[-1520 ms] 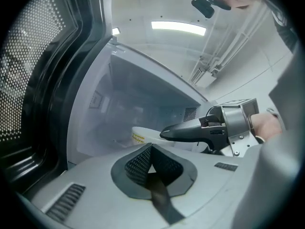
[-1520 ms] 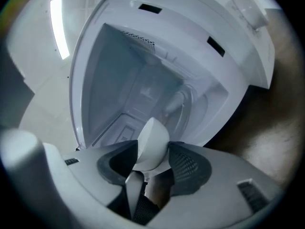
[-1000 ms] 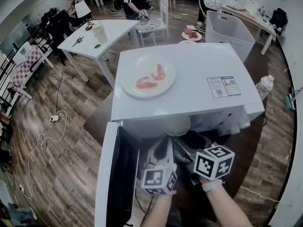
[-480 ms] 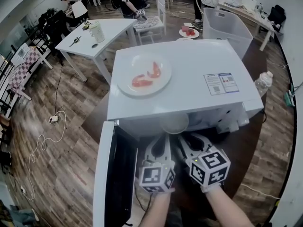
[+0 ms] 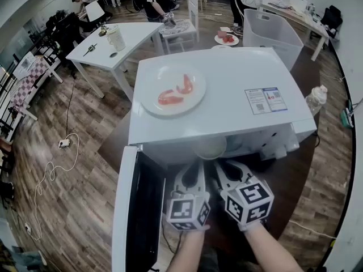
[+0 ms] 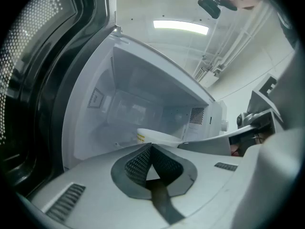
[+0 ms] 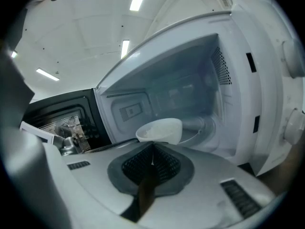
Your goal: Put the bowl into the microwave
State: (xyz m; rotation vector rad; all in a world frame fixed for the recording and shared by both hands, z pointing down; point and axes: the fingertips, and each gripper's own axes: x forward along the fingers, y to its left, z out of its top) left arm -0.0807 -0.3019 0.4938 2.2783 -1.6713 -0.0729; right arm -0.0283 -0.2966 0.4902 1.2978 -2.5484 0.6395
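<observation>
- Left gripper view: left gripper [image 6: 151, 145] clamps the rim of the pale round plastic bowl [image 6: 156, 136], at 12 o'clock.
- Right gripper [image 7: 154, 144] has just closed, empty.
- One-sided hold could tip it.

Round white plate [image 5: 173, 89] holding two red food pieces [image 5: 170, 98] | white rectangular table [image 5: 139, 35] behind, cream jug [image 5: 117, 38] upright on it | translucent plastic bin [image 5: 271, 35] back right | clear plastic bottle [image 5: 315, 102] far right | white cable [image 5: 48, 171] trailing across brown wood-plank floor [image 5: 91, 135]

White bowl [image 5: 209, 147] upright at open mouth of white microwave [image 5: 227, 84]; door [image 5: 133, 208] swung wide left
</observation>
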